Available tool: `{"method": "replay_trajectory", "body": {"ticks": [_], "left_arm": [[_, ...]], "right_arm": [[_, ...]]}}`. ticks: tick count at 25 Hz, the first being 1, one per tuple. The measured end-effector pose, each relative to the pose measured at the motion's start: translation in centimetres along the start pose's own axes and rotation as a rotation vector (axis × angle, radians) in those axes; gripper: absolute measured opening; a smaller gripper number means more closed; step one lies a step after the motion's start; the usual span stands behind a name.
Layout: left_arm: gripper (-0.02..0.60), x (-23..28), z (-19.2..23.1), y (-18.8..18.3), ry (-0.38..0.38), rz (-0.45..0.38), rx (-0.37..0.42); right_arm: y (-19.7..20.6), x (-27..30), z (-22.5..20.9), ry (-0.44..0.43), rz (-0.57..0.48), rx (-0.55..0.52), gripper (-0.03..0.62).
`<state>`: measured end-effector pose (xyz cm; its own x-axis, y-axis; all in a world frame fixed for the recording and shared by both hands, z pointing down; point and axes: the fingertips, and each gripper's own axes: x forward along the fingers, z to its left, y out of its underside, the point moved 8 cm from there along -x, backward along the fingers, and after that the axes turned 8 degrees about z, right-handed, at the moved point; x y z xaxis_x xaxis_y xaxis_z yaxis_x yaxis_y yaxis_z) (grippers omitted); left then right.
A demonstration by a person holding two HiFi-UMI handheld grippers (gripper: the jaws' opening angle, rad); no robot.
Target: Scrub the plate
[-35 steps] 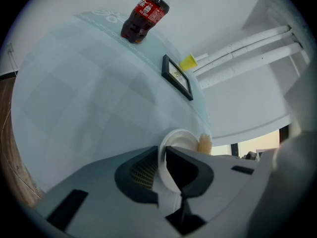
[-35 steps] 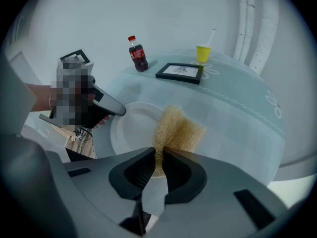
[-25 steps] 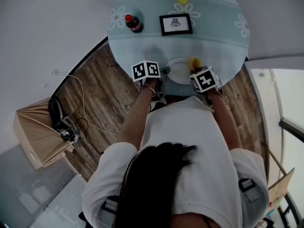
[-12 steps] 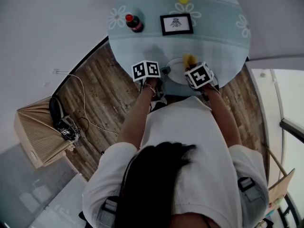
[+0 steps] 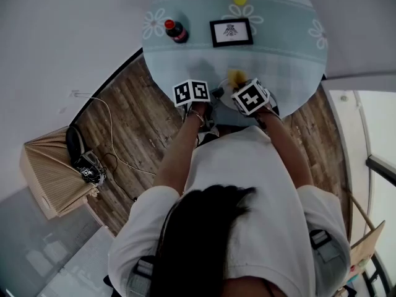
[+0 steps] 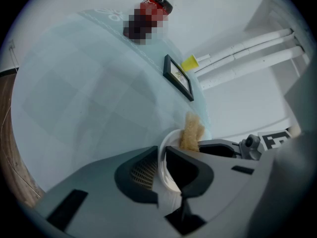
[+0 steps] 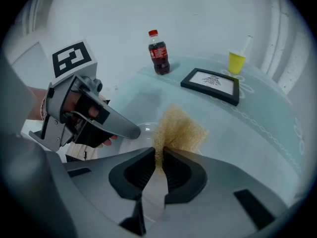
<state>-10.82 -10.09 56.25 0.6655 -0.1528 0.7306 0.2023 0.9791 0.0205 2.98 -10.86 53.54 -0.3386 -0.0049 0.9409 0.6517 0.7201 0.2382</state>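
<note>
Left gripper (image 6: 161, 157): jaws closed on the near rim of the white plate (image 7: 144, 131), one jaw above the rim and one below. The plate lies flat on the table (image 7: 267, 128), at its near edge, directly ahead of both grippers.

Right gripper (image 7: 158, 152): jaws pinched tight on the lower edge of the tan sponge (image 7: 179, 128). The sponge sticks out past the jaw tips and sits over the plate's right part, hiding that portion of the surface.

Obstructions: in the right gripper view, the left gripper's upper finger reaches across the plate's left rim, just beside the sponge. In the head view, the left marker cube (image 5: 190, 92) and the right marker cube (image 5: 249, 98) cover most of the plate; only a sliver shows between them.

Surroundings, all beyond the jaws and well apart from the plate: a cola bottle (image 7: 158, 53) with a red cap, upright, ahead and left of the right gripper; a black picture frame (image 7: 212, 85), lying flat, ahead and right; a yellow cup (image 7: 237, 62) with a straw, just behind the frame. Table cloth is pale blue with white flower print.
</note>
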Motion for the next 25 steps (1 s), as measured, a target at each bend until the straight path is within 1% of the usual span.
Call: {"method": "replay_trajectory", "body": {"ticks": [7,11,17,21,25], "left_arm": [[0.057,0.0,0.1,-0.1,0.003,0.003,-0.004],[0.057,-0.1,0.1,-0.1,0.007,0.004,-0.003],[0.057,-0.2,0.1,0.0,0.007,0.006,0.000],[0.057,-0.1,0.2,0.0,0.010,0.001,-0.005],[0.057,-0.1,0.2,0.0,0.007,-0.004,-0.008]], "right_arm": [[-0.5,0.7,1.6,-0.047,0.008,-0.036,0.060],[-0.7,0.7,1.9,-0.045,0.009,-0.058,0.058],[-0.3,0.8,3.2,-0.092,0.022,-0.072,0.060],[-0.4,0.6,3.2,-0.091,0.017,-0.092,0.058],[0.1,0.3,3.2,-0.092,0.047,-0.094,0.060]]}}
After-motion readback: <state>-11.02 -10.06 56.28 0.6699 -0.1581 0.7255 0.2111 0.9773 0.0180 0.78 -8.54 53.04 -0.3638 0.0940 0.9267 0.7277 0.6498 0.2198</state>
